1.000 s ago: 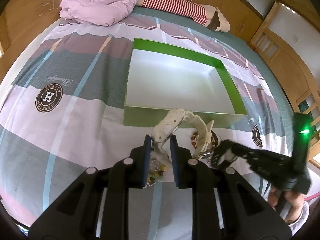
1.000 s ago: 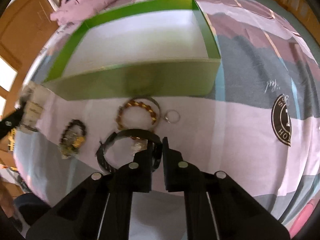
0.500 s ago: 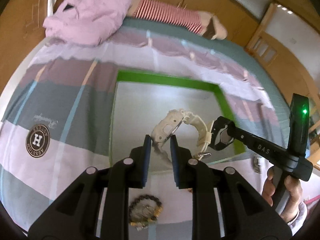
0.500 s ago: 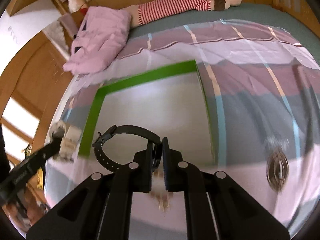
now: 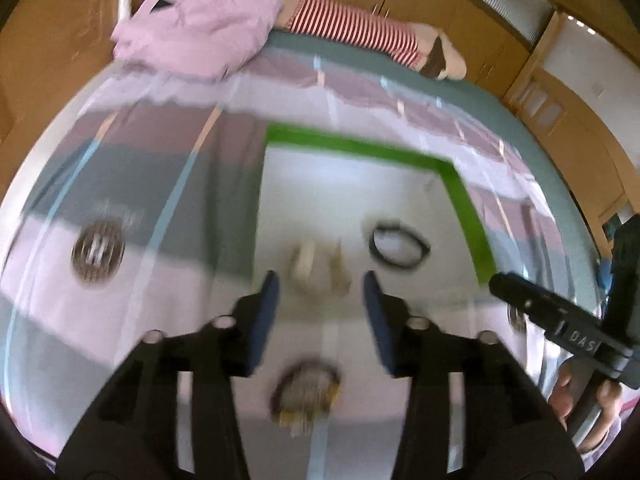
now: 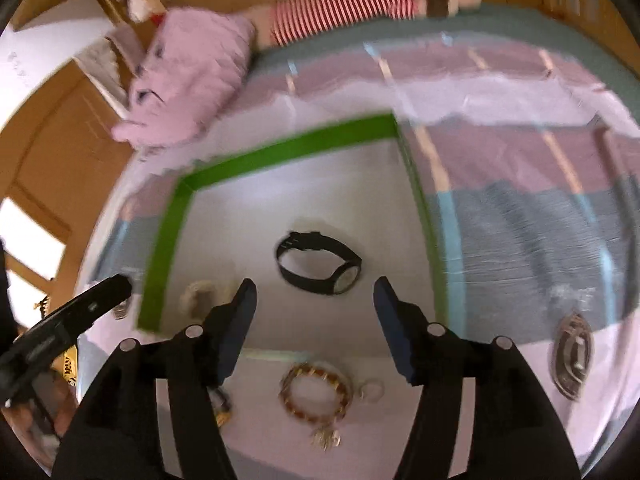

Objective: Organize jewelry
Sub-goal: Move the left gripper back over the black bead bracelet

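Note:
A green-rimmed box (image 5: pixel 360 146) with a white floor lies on the bed. My left gripper (image 5: pixel 320 284) hovers over its near part, jaws opening, nothing pressed between the pads. Beneath it a blurred white watch (image 5: pixel 316 268) lies free in the box. A black watch (image 5: pixel 400 244) rests to its right. In the right wrist view my right gripper (image 6: pixel 314 292) hangs above the black watch (image 6: pixel 320 264), jaws opening and clear of it. The white watch (image 6: pixel 200 298) shows at the box's (image 6: pixel 280 152) left corner.
A dark beaded bracelet (image 5: pixel 306 392) lies on the bedspread in front of the box. An amber bead bracelet (image 6: pixel 316 394) and a small ring (image 6: pixel 372 392) lie there too. A pink blanket (image 5: pixel 200 16) and a striped plush toy (image 5: pixel 352 28) sit at the far edge, with wooden cabinets beyond.
Both grippers lifted their watches from the bedspread to above the box, then opened. The white and black watches have left the pads and now lie inside the box.

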Demonstrator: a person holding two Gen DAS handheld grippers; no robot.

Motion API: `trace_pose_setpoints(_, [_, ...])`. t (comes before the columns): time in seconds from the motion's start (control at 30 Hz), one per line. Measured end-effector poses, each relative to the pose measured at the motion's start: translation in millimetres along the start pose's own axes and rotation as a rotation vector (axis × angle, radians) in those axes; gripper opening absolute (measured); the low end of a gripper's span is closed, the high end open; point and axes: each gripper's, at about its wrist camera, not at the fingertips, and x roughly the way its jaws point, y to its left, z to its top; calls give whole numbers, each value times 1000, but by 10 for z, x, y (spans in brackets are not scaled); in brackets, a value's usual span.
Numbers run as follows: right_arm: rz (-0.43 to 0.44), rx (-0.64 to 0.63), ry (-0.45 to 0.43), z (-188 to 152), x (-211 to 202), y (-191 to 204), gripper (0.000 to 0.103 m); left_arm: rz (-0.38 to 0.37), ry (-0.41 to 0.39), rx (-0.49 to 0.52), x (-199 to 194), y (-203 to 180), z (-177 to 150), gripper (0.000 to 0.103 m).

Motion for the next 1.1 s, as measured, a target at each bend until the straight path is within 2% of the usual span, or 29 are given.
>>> trace_pose_setpoints(0.07, [28, -40, 26, -165, -122, 62, 53, 6, 56, -20, 46, 38, -211, 36])
trace_pose_setpoints(0.1, [16, -74, 61, -276, -113, 102, 52, 32, 106, -16, 141, 49, -350, 36])
trace_pose_setpoints(0.17, [-21, -118, 128, -415, 43, 161, 52, 97, 192, -7, 355, 37, -578, 36])
trace_pose_setpoints(0.27, [-94, -163, 240, -586, 405, 210, 52, 139, 248, -6, 534, -1, -697, 36])
trace_pose_setpoints(0.37, [-170, -207, 269, -708, 571, 266, 52, 160, 246, 12, 574, -53, -693, 39])
trace_pose_setpoints(0.47, [-173, -231, 290, -765, 679, 331, 53, 167, 257, 29, 585, -72, -709, 40])
trace_pose_setpoints(0.67, [-243, -262, 338, -860, 875, 353, 55, 183, 273, 50, 629, -81, -712, 42])
trace_pose_setpoints(0.9, [-260, -281, 331, -891, 891, 411, 54, 193, 284, 66, 696, -115, -741, 41])
trace_pose_setpoints(0.93, [-260, -282, 330, -894, 886, 416, 51, 192, 287, 67, 705, -114, -744, 39])
trace_pose_setpoints(1.0, [-258, -284, 328, -915, 853, 417, 32, 191, 285, 70, 712, -133, -740, 38])
trace_pose_setpoints(1.1, [-233, -266, 336, -906, 819, 372, 18, 180, 286, 83, 726, -174, -749, 31])
